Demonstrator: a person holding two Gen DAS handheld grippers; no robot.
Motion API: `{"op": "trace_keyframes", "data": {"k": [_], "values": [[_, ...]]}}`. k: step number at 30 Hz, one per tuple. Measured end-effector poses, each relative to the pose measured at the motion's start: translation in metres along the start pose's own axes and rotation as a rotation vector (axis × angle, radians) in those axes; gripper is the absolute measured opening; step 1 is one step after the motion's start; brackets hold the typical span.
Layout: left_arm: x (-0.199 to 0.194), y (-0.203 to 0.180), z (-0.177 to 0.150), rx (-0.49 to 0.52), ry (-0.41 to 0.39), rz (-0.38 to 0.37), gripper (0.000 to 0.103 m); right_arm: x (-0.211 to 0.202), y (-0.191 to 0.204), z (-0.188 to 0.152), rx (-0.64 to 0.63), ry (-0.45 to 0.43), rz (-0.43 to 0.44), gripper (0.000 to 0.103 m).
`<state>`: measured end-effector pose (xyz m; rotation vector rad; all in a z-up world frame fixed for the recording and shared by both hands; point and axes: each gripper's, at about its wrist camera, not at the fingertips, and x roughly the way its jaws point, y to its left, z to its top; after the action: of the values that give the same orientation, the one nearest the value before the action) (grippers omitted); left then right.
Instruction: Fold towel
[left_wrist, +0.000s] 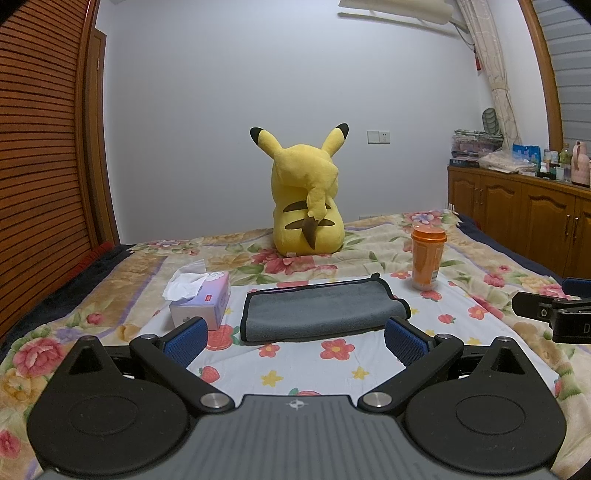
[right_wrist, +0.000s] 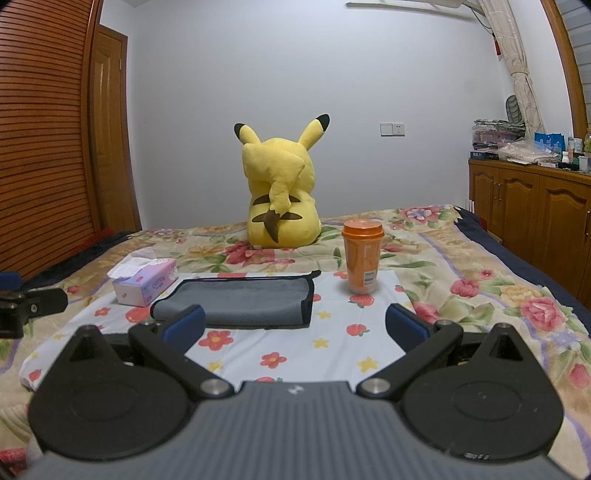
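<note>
Grey towel (left_wrist: 321, 310) lies on white flowered cloth (left_wrist: 332, 365) on bed, between tissue box (left_wrist: 201, 299) and orange cup (left_wrist: 428, 258); looks already doubled over, black-trimmed edges stacked. Judged: either fold finished or one more fold pending. Next fold would need both grippers at towel's near corners. Left gripper (left_wrist: 295, 341) fingers spread wide, empty, low, short of towel. Right gripper (right_wrist: 293, 326) likewise spread, empty, level beside it.

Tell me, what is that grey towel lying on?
The grey towel lies already folded on a white flower-print cloth, which is spread over a floral blanket on the bed. What sits directly beneath the towel is covered; neither gripper is touching the towel.
</note>
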<state>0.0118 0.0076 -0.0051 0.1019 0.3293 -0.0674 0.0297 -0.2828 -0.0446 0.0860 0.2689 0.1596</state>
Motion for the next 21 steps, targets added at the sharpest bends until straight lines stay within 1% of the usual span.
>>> {"op": "trace_keyframes", "data": {"k": [21], "values": [[-0.0001, -0.0003, 0.0003, 0.0, 0.001, 0.001, 0.103, -0.0004, -0.001, -0.0003, 0.001, 0.0, 0.001, 0.103]]}}
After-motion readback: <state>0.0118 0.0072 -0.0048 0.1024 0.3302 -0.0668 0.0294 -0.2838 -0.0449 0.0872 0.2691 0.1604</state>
